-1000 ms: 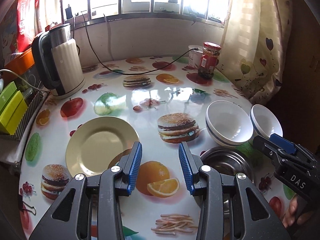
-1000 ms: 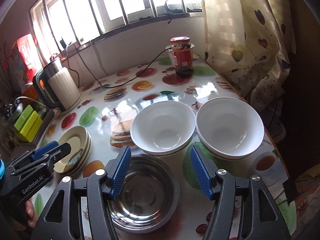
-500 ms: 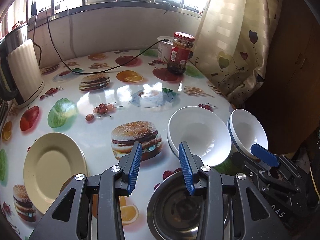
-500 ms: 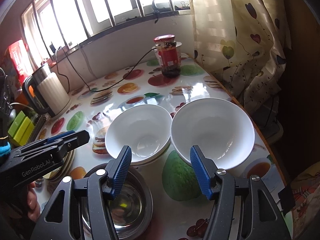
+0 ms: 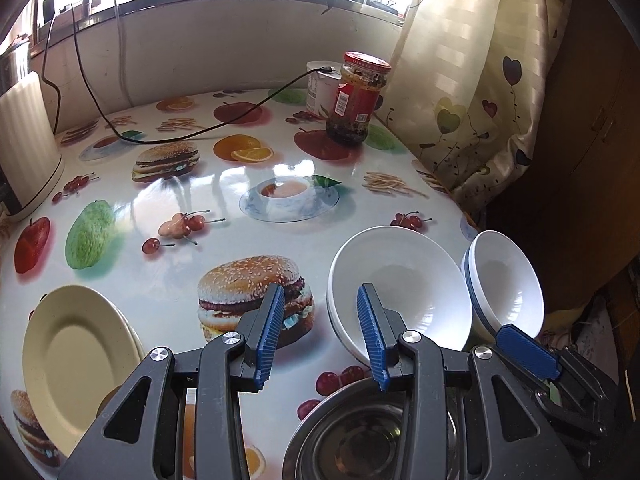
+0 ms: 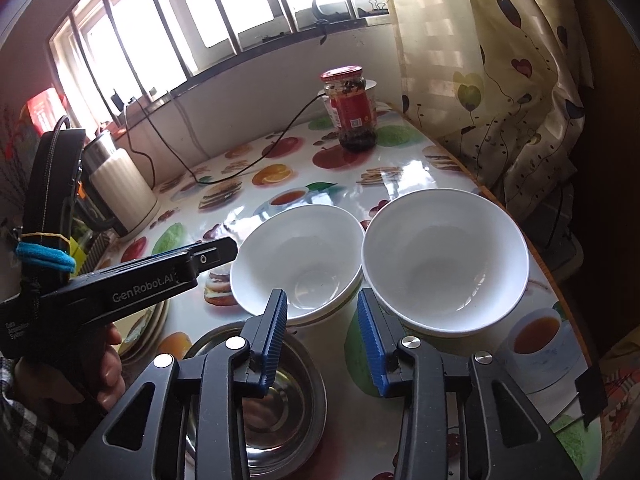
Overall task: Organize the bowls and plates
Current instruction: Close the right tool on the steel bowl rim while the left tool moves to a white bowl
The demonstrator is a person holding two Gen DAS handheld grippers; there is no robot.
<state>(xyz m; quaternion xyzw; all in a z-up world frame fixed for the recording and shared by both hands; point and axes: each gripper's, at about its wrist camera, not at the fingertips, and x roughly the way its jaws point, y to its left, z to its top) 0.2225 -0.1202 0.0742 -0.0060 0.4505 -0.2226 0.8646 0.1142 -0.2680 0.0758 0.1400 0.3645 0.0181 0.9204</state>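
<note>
The right white bowl (image 6: 444, 268) is seen just ahead-right of the closing, empty right gripper (image 6: 322, 340).

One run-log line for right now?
left gripper: open, empty | right gripper: closing, nothing between jaws | white bowls: side by side | steel bowl: below grippers | plates: stacked left
</note>
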